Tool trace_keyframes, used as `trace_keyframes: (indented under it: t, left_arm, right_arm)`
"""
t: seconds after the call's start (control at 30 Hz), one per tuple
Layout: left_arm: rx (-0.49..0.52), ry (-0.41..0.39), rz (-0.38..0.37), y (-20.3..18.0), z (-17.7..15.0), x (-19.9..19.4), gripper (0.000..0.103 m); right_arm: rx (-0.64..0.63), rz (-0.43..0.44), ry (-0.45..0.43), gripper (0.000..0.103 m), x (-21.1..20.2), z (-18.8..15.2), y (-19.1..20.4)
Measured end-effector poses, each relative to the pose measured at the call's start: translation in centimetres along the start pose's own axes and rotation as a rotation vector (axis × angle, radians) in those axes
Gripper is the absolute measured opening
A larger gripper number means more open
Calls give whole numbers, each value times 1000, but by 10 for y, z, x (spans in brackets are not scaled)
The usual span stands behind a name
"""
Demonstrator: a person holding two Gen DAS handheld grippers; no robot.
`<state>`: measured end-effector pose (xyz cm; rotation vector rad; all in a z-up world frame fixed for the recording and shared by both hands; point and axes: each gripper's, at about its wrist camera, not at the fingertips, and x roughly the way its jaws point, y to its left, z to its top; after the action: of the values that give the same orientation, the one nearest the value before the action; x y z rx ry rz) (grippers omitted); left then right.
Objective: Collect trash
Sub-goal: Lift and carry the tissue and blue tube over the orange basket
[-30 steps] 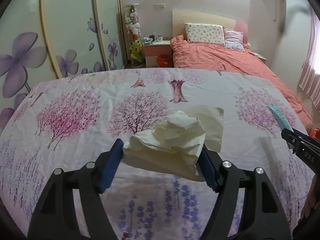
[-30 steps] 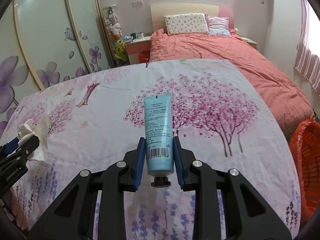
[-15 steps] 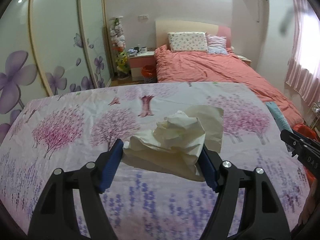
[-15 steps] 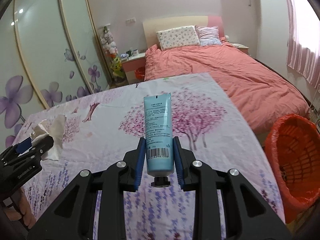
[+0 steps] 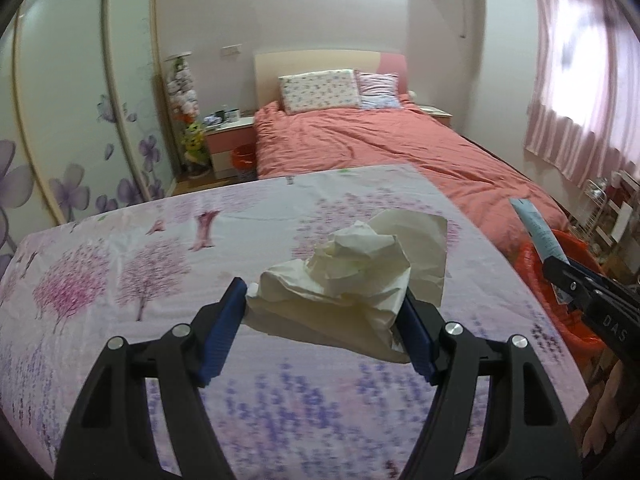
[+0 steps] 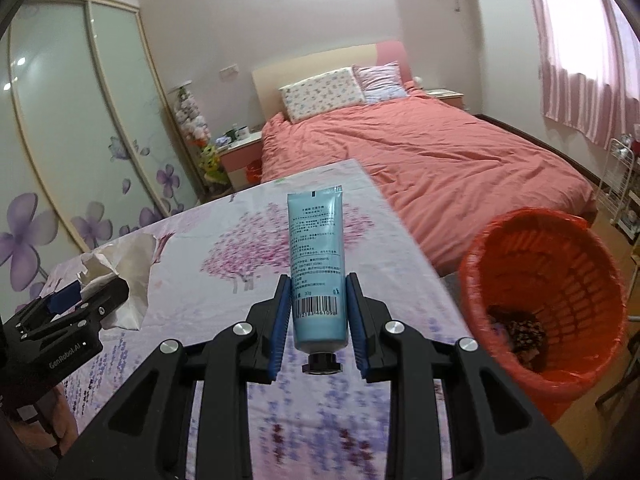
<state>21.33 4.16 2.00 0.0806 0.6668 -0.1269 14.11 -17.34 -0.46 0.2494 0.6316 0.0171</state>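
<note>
My left gripper (image 5: 324,308) is shut on a crumpled cream paper wad (image 5: 352,272) and holds it above the floral-cloth table (image 5: 120,280). My right gripper (image 6: 318,308) is shut on a light blue tube (image 6: 316,256), cap toward the camera, above the table's right part. An orange-red trash basket (image 6: 560,280) lined with a red bag stands on the floor right of the table, with some dark litter at its bottom. In the left wrist view the right gripper with the tube (image 5: 540,232) shows at the right edge, in front of the basket (image 5: 532,264).
A bed with a coral duvet (image 6: 440,160) lies beyond the table. A sliding wardrobe with purple flowers (image 6: 80,140) stands on the left. A pink nightstand (image 5: 228,140) stands beside the bed. A white wire rack (image 6: 620,184) is at the far right.
Both grippers have swung to the right with their loads still held. The trash basket has come fully into the right wrist view, and its rim now shows in the left wrist view.
</note>
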Motion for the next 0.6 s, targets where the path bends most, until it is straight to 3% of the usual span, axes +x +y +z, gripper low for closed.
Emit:
trace_keyframes:
  t: [0.6]
  left_arm:
    - [107, 11, -170, -110, 0, 10, 70]
  right_arm:
    - [120, -122, -59, 28, -31, -4, -84]
